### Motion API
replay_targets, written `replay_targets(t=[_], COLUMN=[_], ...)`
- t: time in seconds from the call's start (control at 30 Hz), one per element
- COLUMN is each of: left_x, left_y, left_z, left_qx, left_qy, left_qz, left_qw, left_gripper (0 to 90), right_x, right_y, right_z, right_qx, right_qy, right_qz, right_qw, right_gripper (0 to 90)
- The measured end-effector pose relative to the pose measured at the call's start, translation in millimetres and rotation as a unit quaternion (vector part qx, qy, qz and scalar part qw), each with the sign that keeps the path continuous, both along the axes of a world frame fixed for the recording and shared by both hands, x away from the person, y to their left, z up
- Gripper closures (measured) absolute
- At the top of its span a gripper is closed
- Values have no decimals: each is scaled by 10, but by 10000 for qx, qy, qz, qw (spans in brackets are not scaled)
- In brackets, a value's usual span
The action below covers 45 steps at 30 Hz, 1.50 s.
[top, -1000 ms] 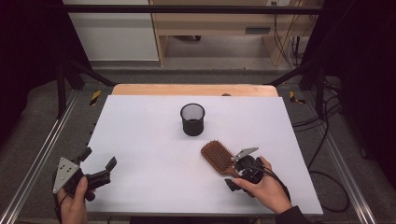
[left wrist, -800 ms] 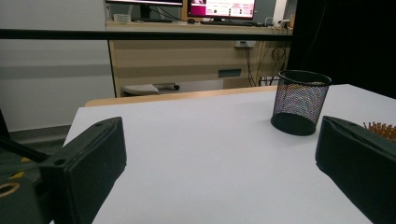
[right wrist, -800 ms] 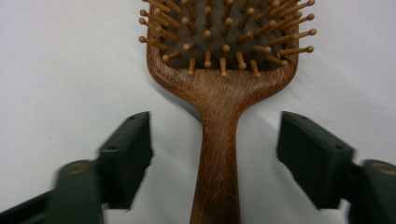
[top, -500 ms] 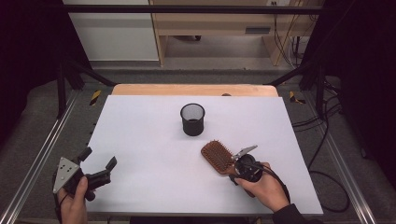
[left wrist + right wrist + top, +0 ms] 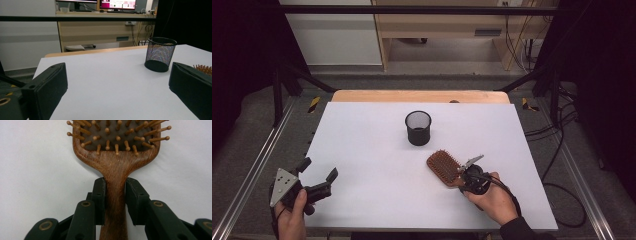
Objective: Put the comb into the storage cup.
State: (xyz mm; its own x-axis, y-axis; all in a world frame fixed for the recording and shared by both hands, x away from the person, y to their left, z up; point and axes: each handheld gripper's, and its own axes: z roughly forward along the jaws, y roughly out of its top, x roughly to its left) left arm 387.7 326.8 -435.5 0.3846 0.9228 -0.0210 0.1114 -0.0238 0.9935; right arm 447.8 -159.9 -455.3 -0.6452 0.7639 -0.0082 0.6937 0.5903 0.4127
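The right gripper (image 5: pixel 115 202) was clamped on the narrow neck of a wooden hairbrush (image 5: pixel 113 150), one black jaw pressed against each side of the handle just below where it widened into the head. The brush lay flat on the white worktop (image 5: pixel 372 150), bristles up, its head pointing away from the gripper. It looked rigid and fairly light; the smooth, rounded wood might slip or pivot in a narrow hold, so the neck, close to the heavier head, seemed a sensible place to grip. The thin pegs looked like the fragile part, best left untouched. Beyond the head stood a black mesh cup (image 5: pixel 418 128), upright. Well apart, the left gripper (image 5: pixel 318 175) rested with its jaws spread wide, grasping nothing.
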Motion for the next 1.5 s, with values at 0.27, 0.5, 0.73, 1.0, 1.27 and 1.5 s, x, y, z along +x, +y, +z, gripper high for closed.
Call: replay_targets(t=[0.27, 0.5, 0.73, 1.0, 1.27, 1.5], left_x=[2, 1, -18, 94, 324, 494], left_y=[-25, -46, -224, -756, -1300, -1770], left_z=[6, 18, 71, 247, 453, 578], left_qx=[43, 82, 112, -103, -198, -529], left_qy=[-7, -10, 141, 415, 486, 689], left_qz=[-19, -38, -207, -765, -1389, -1904], left_qw=[10000, 10000, 9996, 9962, 9889, 9778], left_gripper=[20, 20, 19, 19, 23, 28], right_x=[37, 31, 14, -36, -43, -82], right_y=[-6, -29, -95, -91, -61, -28], right_z=[12, 25, 104, 227, 297, 386], right_qx=[22, 129, 749, 1448, 1895, 2323], right_qy=[140, -110, -697, -1447, -1908, -2283], right_qz=[63, 168, 125, 231, 240, 217], right_qw=[9999, 9997, 9947, 9786, 9629, 9452], right_gripper=[731, 731, 731, 731, 731, 731])
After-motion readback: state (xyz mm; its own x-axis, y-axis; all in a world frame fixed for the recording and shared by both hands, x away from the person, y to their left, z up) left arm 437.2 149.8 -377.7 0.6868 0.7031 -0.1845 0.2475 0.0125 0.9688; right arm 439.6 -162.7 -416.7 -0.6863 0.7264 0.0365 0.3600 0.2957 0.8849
